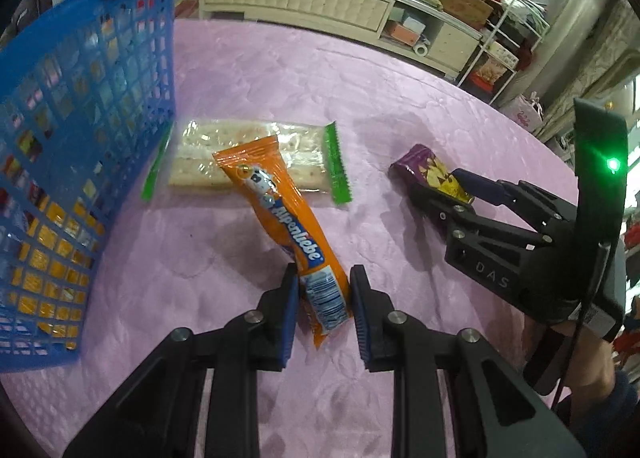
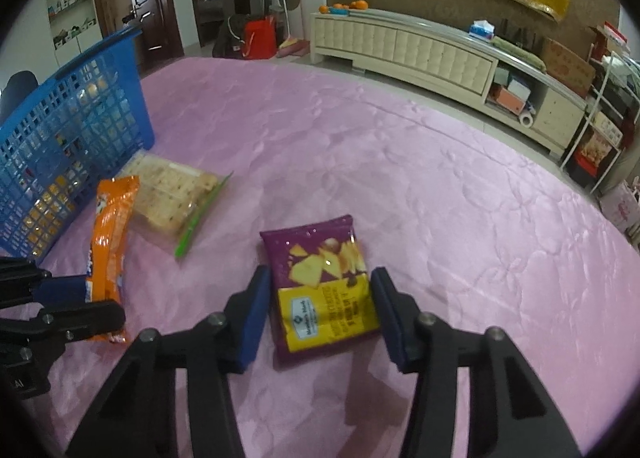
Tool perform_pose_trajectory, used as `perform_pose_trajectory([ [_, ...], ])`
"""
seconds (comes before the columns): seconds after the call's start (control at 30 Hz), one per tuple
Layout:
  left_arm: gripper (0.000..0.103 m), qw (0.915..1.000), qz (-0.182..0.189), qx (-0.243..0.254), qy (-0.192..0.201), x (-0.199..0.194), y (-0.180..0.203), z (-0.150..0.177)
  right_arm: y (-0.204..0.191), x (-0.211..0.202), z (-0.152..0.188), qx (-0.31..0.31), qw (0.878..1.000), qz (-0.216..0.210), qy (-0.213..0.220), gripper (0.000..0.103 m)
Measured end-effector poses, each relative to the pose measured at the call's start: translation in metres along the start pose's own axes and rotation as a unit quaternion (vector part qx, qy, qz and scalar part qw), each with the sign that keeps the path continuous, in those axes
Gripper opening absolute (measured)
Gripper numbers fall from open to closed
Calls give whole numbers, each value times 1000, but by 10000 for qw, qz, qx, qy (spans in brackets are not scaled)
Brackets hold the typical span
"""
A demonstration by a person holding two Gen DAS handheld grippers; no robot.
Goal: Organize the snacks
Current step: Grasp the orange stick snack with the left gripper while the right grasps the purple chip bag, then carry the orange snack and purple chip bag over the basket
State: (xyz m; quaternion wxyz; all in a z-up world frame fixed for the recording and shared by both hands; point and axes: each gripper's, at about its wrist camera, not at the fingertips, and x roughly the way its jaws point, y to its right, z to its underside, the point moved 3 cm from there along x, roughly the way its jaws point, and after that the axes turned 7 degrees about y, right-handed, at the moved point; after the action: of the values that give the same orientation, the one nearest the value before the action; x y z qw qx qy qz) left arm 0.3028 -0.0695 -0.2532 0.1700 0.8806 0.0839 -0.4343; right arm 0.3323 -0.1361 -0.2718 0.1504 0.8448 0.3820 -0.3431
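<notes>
Glossy orange foil wrapper (image 1: 288, 217); clear crinkly plastic cracker pack (image 1: 244, 157); blue plastic lattice basket (image 1: 80, 129); quilted pink cloth (image 1: 360, 97).

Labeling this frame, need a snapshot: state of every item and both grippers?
Basket: upright on the cloth, some snacks already inside.
Orange pack: one end clamped in the left gripper, far end over the crackers.
Crackers: flat beside the basket, sealed.
Purple pack: flat on the cloth, between the right gripper's jaws; contact unclear.

Before you: one blue basket (image 2: 76, 117), one orange candy pack (image 1: 280, 217), one cracker pack (image 1: 248, 155), one purple chip bag (image 2: 320, 286).
</notes>
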Motion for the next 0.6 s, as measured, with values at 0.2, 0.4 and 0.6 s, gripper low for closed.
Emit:
perform_pose_trajectory([
  [0.2,23,9998,-104,112,118,-18,4,3,-3,-22,9,220,9997,-36,-25,55],
  [0.4,23,9992,-132,318,225,-47,4,10,-18,-55,11,541,9985,-47,106,55],
  [0.6,23,9977,23,596,319,-79,1,17,-34,-103,3,550,9973,320,376,55],
])
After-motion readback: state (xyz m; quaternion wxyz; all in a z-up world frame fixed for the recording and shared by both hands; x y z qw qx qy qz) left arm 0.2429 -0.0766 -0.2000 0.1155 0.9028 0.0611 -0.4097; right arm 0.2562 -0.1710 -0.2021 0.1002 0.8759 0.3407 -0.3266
